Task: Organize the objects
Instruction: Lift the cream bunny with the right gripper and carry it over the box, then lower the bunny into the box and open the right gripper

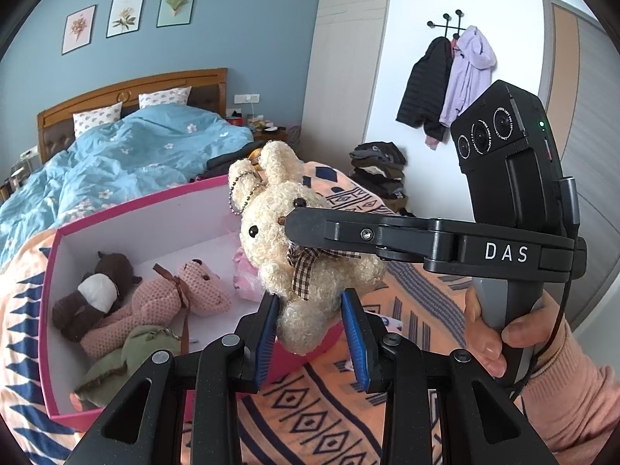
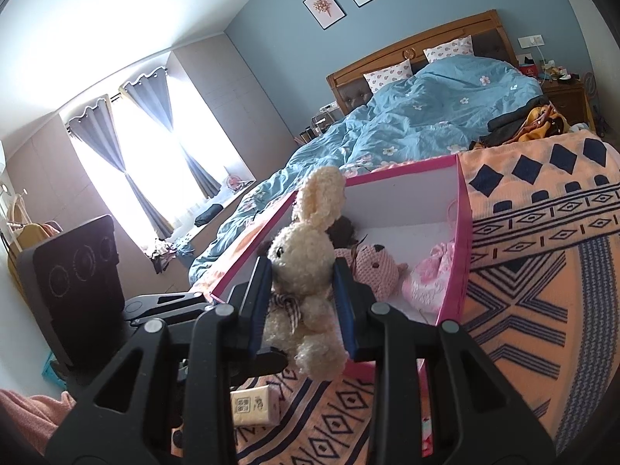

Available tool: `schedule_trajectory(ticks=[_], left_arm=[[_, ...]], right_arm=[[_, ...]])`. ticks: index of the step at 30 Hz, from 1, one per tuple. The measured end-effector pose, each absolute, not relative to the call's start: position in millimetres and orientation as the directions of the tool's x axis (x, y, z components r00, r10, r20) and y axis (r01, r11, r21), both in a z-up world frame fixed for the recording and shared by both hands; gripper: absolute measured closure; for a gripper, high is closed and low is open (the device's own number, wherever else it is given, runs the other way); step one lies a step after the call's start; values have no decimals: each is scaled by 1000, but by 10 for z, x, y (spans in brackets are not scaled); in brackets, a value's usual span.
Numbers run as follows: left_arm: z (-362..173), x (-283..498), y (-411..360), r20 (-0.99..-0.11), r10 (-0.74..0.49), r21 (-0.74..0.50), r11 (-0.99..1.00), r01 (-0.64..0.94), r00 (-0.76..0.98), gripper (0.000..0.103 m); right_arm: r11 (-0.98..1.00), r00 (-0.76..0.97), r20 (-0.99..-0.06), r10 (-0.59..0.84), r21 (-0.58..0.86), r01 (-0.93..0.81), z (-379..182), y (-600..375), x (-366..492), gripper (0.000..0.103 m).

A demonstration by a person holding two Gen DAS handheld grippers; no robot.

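Above the pink box's [image 1: 131, 209] near corner, the cream bunny [image 1: 294, 240] hangs between both tools: the left gripper [image 1: 312, 333] clamps its lower body, the right gripper [image 2: 302, 290] pinches its head and chest. Three plush toys already lie inside. The risk seems to be uneven release: if one claw lets go late, the bunny could swing and drop onto the blanket [image 1: 329, 418] outside the box.

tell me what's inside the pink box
In the pink box: a brown plush, pink knitted bear, green plush and pink fabric. The held cream bunny hides one part.
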State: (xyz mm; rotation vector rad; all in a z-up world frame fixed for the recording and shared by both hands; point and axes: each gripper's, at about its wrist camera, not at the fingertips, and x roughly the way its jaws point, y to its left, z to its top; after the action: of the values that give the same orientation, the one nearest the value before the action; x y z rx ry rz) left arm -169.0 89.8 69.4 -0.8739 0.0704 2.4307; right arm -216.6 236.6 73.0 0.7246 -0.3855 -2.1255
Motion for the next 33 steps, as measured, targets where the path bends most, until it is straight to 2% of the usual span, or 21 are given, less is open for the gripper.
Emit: schedule_trajectory(ticks=[14, 33], left_arm=[[579, -2015, 921, -642, 439, -142, -874, -465, -628, 70], [259, -2316, 1020, -718, 373, -127, -900, -417, -587, 70]], right_arm=[[-644, -504, -401, -765, 498, 581, 633, 2318, -2462, 69], [-714, -511, -499, -700, 470, 519, 361, 2288, -2701, 69]])
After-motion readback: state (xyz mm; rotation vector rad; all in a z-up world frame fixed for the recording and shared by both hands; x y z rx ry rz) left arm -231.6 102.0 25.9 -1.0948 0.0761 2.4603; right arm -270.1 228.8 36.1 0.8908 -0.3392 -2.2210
